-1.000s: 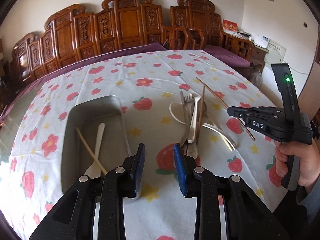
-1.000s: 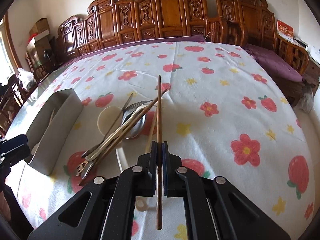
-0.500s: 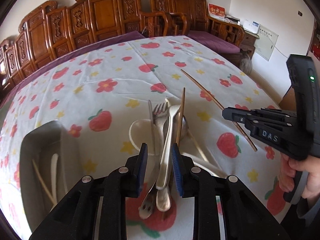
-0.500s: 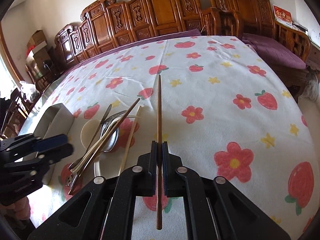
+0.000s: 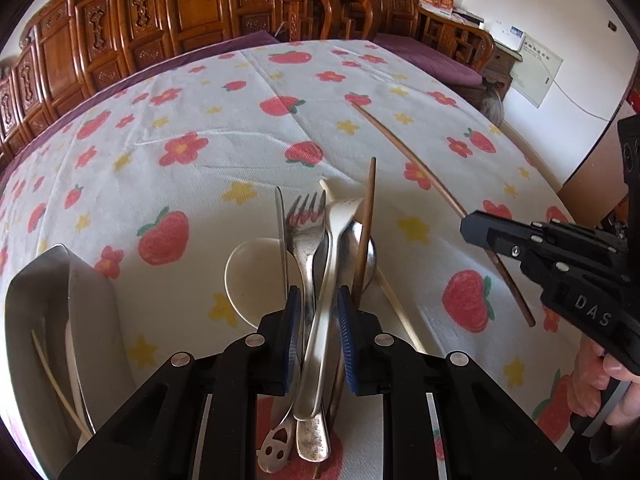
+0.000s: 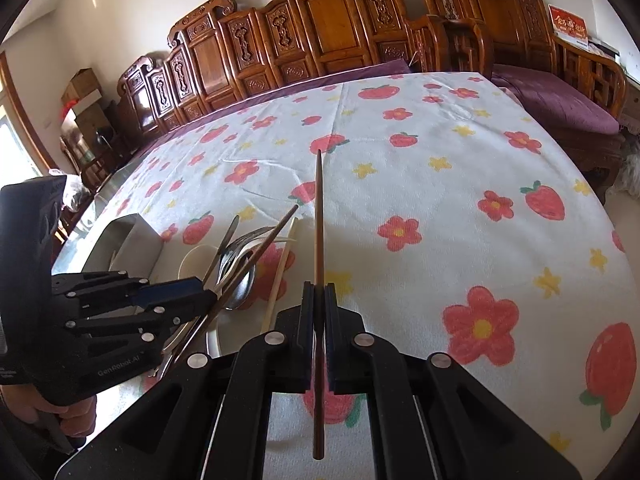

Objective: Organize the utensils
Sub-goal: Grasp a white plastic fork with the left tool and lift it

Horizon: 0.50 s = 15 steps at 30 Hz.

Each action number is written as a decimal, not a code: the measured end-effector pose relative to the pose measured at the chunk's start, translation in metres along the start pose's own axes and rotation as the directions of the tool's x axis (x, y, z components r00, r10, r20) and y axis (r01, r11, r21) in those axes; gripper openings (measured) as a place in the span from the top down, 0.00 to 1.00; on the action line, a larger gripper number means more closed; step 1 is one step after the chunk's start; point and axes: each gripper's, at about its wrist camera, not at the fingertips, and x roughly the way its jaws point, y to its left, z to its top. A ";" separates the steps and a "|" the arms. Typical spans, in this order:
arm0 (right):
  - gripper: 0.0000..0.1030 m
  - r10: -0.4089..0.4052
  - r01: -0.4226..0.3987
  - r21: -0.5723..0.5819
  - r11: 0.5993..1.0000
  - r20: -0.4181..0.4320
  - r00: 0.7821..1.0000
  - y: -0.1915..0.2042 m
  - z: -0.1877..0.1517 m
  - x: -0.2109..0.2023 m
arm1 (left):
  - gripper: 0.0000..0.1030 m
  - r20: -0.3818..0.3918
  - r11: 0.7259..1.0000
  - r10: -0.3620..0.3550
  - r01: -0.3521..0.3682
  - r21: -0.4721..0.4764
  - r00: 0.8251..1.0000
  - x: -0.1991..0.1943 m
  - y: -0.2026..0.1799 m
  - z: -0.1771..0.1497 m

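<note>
A pile of utensils lies on the strawberry tablecloth: a metal fork (image 5: 306, 220), a metal spoon (image 5: 332, 264), a knife (image 5: 280, 236), a brown chopstick (image 5: 366, 232) and a white spoon (image 5: 248, 276). My left gripper (image 5: 318, 316) is lowered over the pile with its blue pads on either side of the spoon and fork handles, still slightly apart. My right gripper (image 6: 319, 300) is shut on a brown chopstick (image 6: 319, 220) and holds it above the cloth, right of the pile (image 6: 244, 256). The held chopstick also shows in the left wrist view (image 5: 420, 176).
A metal tray (image 5: 44, 320) with a pale chopstick and a white utensil inside stands left of the pile; it also shows in the right wrist view (image 6: 128, 236). A light chopstick (image 6: 280, 272) lies beside the pile. Carved wooden chairs (image 6: 320, 40) line the table's far side.
My left gripper has moved from the tray to the pile and come down over the spoon and fork handles, its jaws narrowing. My right gripper has held the chopstick steady, shifting slightly right.
</note>
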 end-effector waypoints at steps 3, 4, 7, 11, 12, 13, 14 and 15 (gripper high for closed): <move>0.94 0.001 -0.001 0.001 1.000 0.002 1.000 0.001 0.000 -0.001 | 0.83 -0.023 1.000 0.021 -0.021 0.018 0.999 0.006 -0.004 -0.003; 0.94 0.001 -0.001 0.001 1.000 0.003 1.000 0.001 0.000 -0.001 | 0.84 -0.023 0.999 0.031 -0.030 0.022 0.999 0.006 -0.005 -0.002; 0.94 0.001 -0.001 0.001 1.000 0.005 1.000 0.001 0.000 -0.001 | 0.93 -0.015 0.999 0.033 -0.033 0.018 0.999 0.004 -0.005 -0.001; 0.94 0.002 -0.002 0.001 1.000 0.001 1.000 0.001 0.000 -0.001 | 0.94 0.007 0.998 0.046 -0.046 0.039 0.999 -0.003 -0.010 0.001; 0.94 0.003 -0.003 0.001 1.000 0.001 1.000 0.001 0.000 -0.001 | 0.97 0.015 0.998 0.047 -0.047 0.042 0.999 -0.006 -0.011 0.001; 0.94 0.003 -0.003 0.000 1.000 0.002 1.000 0.002 0.000 -0.002 | 0.97 0.024 0.998 0.048 -0.049 0.044 0.999 -0.008 -0.011 0.002; 0.94 0.004 -0.004 -0.001 1.000 0.003 1.000 0.003 0.000 -0.002 | 0.97 0.031 0.998 0.044 -0.045 0.045 0.999 -0.011 -0.012 0.002; 0.94 0.004 -0.004 -0.002 1.000 0.002 1.000 0.003 0.000 -0.002 | 0.97 0.036 0.998 0.044 -0.046 0.045 0.998 -0.014 -0.013 0.003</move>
